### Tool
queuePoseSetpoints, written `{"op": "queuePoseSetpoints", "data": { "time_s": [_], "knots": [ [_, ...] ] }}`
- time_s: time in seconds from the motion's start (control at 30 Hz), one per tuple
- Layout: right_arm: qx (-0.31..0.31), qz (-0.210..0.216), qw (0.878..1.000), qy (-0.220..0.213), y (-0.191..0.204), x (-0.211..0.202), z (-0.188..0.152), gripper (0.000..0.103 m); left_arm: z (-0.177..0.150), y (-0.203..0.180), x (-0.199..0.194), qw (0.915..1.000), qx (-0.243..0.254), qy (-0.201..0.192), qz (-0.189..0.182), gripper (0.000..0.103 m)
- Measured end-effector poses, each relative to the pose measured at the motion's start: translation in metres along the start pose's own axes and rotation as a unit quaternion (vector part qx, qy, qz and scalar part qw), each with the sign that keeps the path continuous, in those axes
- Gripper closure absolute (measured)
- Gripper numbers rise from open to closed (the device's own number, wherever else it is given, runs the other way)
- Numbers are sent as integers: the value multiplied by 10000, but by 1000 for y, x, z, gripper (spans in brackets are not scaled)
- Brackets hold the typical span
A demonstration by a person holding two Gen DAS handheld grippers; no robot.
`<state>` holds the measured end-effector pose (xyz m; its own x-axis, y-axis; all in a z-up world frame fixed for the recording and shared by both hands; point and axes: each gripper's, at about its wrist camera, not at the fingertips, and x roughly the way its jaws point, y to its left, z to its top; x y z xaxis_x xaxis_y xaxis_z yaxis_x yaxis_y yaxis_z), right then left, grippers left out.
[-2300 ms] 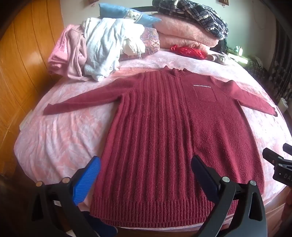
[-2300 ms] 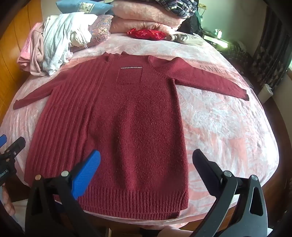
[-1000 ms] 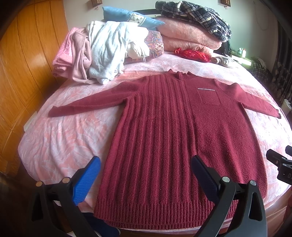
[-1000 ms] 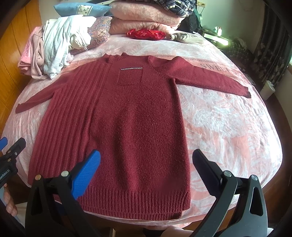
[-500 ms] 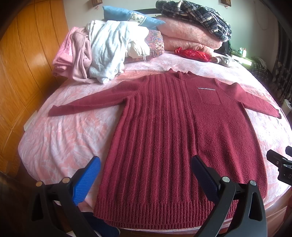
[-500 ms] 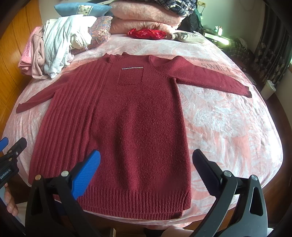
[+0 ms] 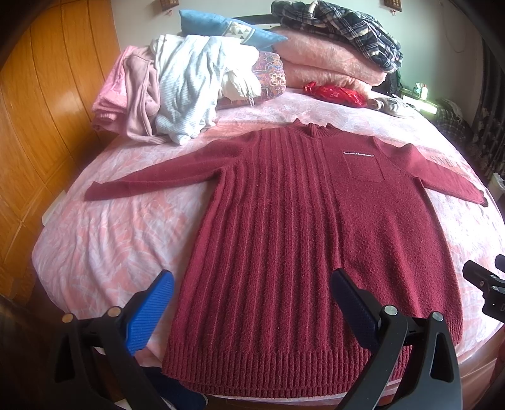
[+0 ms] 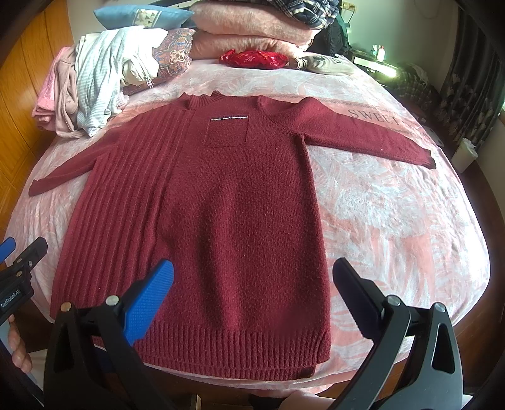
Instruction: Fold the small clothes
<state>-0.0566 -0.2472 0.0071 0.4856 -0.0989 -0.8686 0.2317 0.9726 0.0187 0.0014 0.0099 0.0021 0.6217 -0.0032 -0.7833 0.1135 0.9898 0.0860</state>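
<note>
A dark red knit sweater (image 7: 284, 220) lies flat and face up on the pink bedspread (image 7: 110, 246), sleeves spread to both sides, hem at the near edge. It also shows in the right wrist view (image 8: 205, 205), with a chest pocket (image 8: 225, 132). My left gripper (image 7: 249, 284) is open and empty, above the hem's left half. My right gripper (image 8: 251, 280) is open and empty, above the hem's right half. Neither touches the sweater.
A heap of pink and white clothes (image 7: 164, 91) lies at the far left of the bed. Folded pink blankets (image 7: 325, 63) with a plaid garment, a blue pillow (image 7: 227, 30) and a red pouch (image 7: 334, 91) sit at the head. A wooden wall (image 7: 38, 126) runs along the left.
Both grippers have drawn back slightly from the sweater and risen a little. The sweater has not moved.
</note>
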Motion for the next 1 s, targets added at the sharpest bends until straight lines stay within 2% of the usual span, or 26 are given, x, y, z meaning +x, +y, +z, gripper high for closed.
{"op": "queuePoseSetpoints", "data": {
  "time_s": [1.0],
  "knots": [
    [-1,26,10000,13,-5,1,-1,3,1,1,0,10000,12,-5,15,4]
  ]
}}
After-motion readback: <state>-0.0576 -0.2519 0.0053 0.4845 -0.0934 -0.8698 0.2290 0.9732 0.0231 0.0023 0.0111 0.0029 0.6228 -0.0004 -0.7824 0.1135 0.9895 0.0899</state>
